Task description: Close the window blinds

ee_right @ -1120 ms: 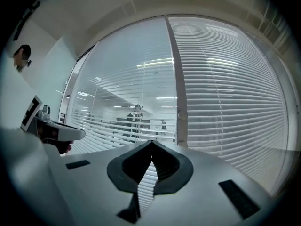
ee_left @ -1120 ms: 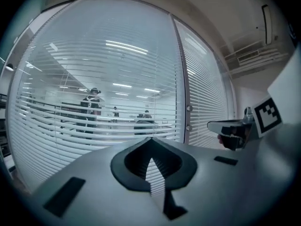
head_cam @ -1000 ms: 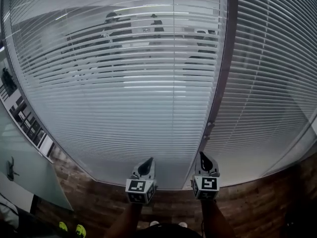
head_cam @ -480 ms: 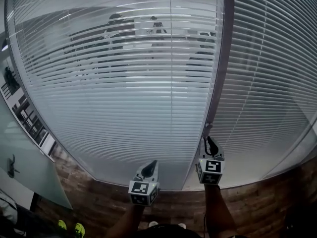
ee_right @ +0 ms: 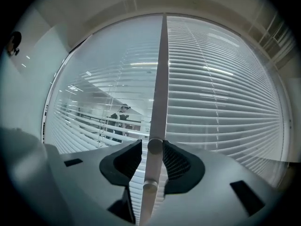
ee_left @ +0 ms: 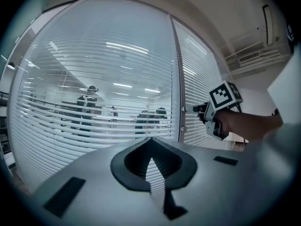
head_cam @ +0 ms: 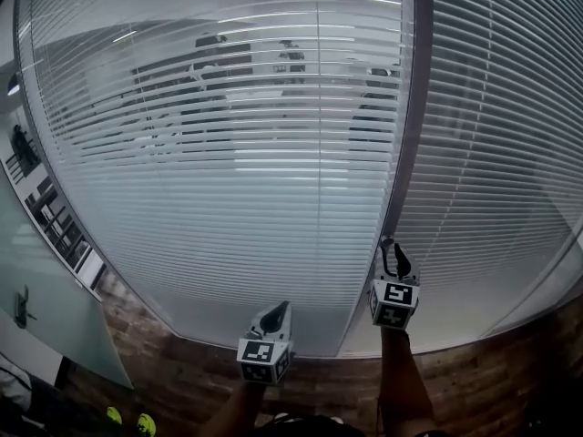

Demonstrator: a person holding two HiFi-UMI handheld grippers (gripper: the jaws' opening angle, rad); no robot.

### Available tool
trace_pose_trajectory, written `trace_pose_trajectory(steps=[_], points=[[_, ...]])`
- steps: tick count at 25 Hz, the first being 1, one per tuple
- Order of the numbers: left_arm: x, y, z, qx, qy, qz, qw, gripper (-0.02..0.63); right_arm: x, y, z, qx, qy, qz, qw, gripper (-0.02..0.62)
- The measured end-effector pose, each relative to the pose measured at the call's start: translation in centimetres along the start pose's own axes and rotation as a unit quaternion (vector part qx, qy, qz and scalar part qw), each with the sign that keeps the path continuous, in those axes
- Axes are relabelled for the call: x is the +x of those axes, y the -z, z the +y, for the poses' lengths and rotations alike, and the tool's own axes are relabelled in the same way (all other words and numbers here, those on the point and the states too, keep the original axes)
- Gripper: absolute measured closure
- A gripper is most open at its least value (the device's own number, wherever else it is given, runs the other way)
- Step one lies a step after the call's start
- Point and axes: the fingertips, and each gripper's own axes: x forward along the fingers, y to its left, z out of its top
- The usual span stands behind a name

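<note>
Your right gripper [ee_right: 152, 143] stood with its jaws spread, having just been opening, and the upper knob [ee_right: 155, 146] on the frame post [ee_right: 161, 79] sat between them with neither pad pressing on it. A lower knob [ee_right: 150, 188] sat just beneath on the same post. Your left gripper [ee_left: 150, 139] hung back from the glass with its jaws together on nothing.

The main risk seemed to be the grip. The knob was small, round and probably smooth, so jaws closing off-centre could have slid off it or spun without turning it. A twist the wrong way would likely have opened the slats wider, and reaching too low could have caught the other knob.

The blinds on the left pane [head_cam: 228, 180] were not closed: their slats left gaps through which people [head_cam: 209, 62] showed in the lit room beyond. The blinds on the right pane [head_cam: 492, 153] looked nearer to shut. The panes ran down to a wood-patterned floor [head_cam: 182, 371], with a pale panel [head_cam: 46, 326] at your left.
</note>
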Motion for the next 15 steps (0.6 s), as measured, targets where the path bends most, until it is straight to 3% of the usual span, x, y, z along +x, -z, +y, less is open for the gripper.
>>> trace_pose_trajectory(steps=[10, 15], points=[[0.3, 0.0, 0.4, 0.003, -0.007, 0.004, 1.0000, 0.606, 2.1, 1.0, -0.6, 0.021, 0.000, 0.010, 1.000, 0.451], [-0.2, -0.3, 2.0, -0.007, -0.029, 0.004, 0.9996, 0.606, 2.1, 1.0, -0.5, 0.022, -0.004, 0.002, 1.000, 0.466]])
